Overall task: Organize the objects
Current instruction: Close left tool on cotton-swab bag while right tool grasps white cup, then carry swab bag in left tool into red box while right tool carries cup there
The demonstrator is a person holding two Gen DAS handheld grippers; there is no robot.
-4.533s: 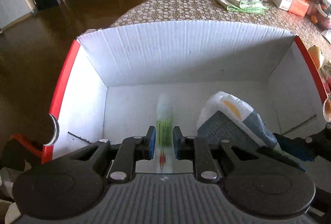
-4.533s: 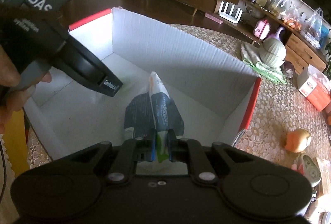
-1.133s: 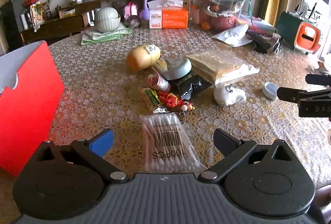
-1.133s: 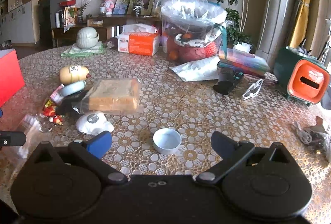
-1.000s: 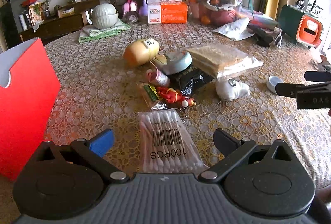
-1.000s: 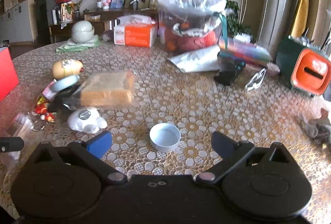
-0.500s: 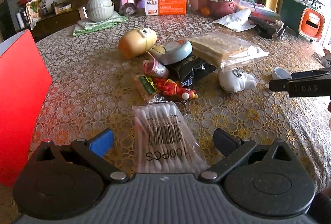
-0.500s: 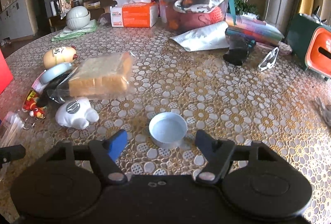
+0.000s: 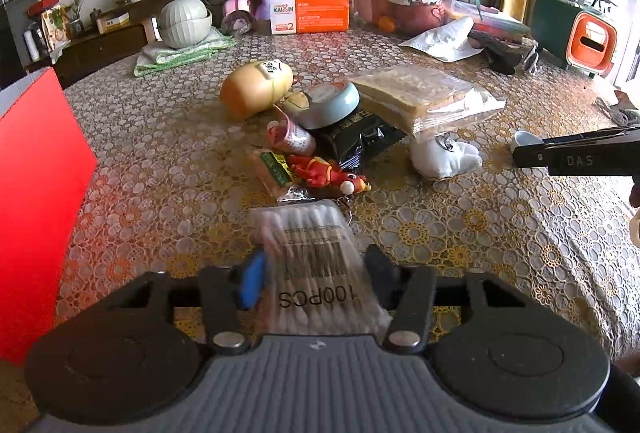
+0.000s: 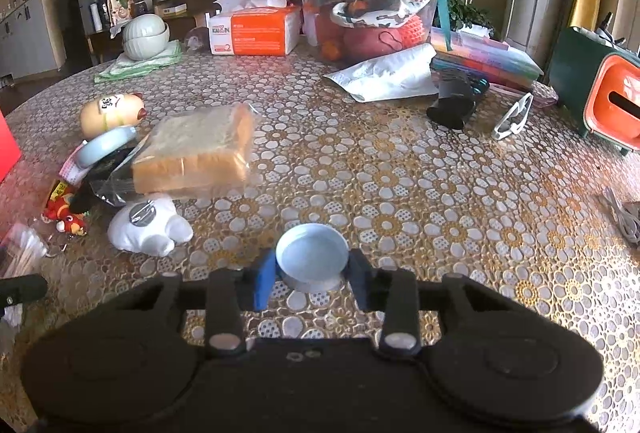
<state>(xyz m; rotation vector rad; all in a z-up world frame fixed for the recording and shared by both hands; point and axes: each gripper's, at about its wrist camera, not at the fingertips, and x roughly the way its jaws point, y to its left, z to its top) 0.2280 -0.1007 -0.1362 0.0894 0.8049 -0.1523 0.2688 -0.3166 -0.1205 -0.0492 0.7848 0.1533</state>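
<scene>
A clear pack of cotton swabs (image 9: 312,245), printed "100PCS", lies on the lace tablecloth (image 9: 160,161) between the fingers of my left gripper (image 9: 316,283). Both pads press its sides. A small white round cap (image 10: 312,253) sits open side up between the pads of my right gripper (image 10: 312,283), which touch its rim on both sides. The left wrist view shows the right gripper's black body (image 9: 576,157) at the right, with the cap (image 9: 524,139) at its tip. The red box wall (image 9: 36,193) stands at the far left.
In the middle of the table lie bagged bread (image 10: 196,149), a white plush figure (image 10: 148,229), a yellow toy (image 9: 256,89), a red toy keychain (image 9: 328,173), a grey-blue disc (image 9: 332,103) and a black packet. Behind stand a tissue box (image 9: 308,11), a bagged basket and a green-orange device (image 10: 600,101).
Both grippers left the box, swung over the table and came down. Within the last half second both went from wide open to closed, the left onto the swab pack, the right onto the cap.
</scene>
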